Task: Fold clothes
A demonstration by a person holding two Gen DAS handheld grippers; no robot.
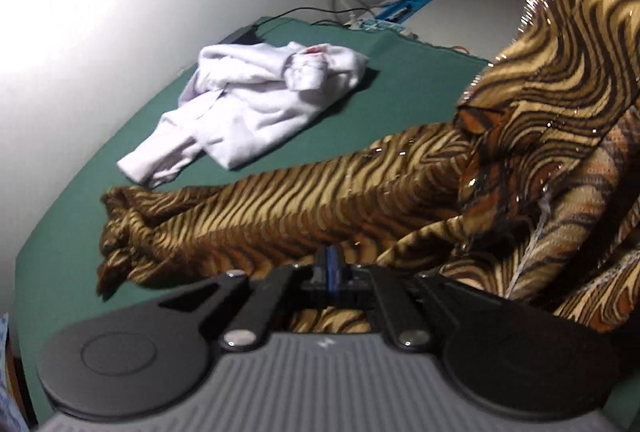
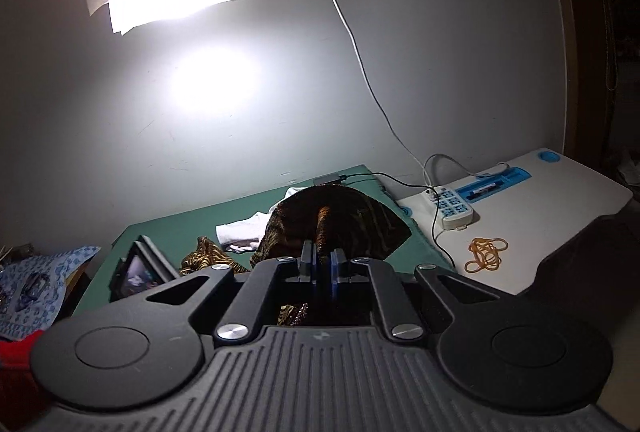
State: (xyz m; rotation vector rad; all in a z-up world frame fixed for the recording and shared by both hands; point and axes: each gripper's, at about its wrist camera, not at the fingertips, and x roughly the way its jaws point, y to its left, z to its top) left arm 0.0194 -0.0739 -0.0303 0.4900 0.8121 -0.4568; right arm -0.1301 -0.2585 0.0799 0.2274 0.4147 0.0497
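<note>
A brown tiger-striped garment (image 1: 360,188) stretches across the green mat (image 1: 60,192), rising at the right out of the left wrist view. My left gripper (image 1: 332,266) sits at its near edge, jaws together, and seems to pinch the cloth. In the right wrist view the same garment (image 2: 360,220) hangs bunched over my right gripper (image 2: 323,252), which is shut on a fold of it above the mat (image 2: 192,220). A crumpled white garment (image 1: 256,104) lies farther back on the mat, partly hidden behind the striped cloth as a white garment (image 2: 244,228).
A white desk (image 2: 540,200) adjoins the mat on the right, carrying a power strip (image 2: 452,208), rubber bands (image 2: 486,252) and cables. A small framed screen (image 2: 140,272) stands at the mat's left edge. A blue patterned cloth (image 2: 40,280) lies beyond. The wall is close behind.
</note>
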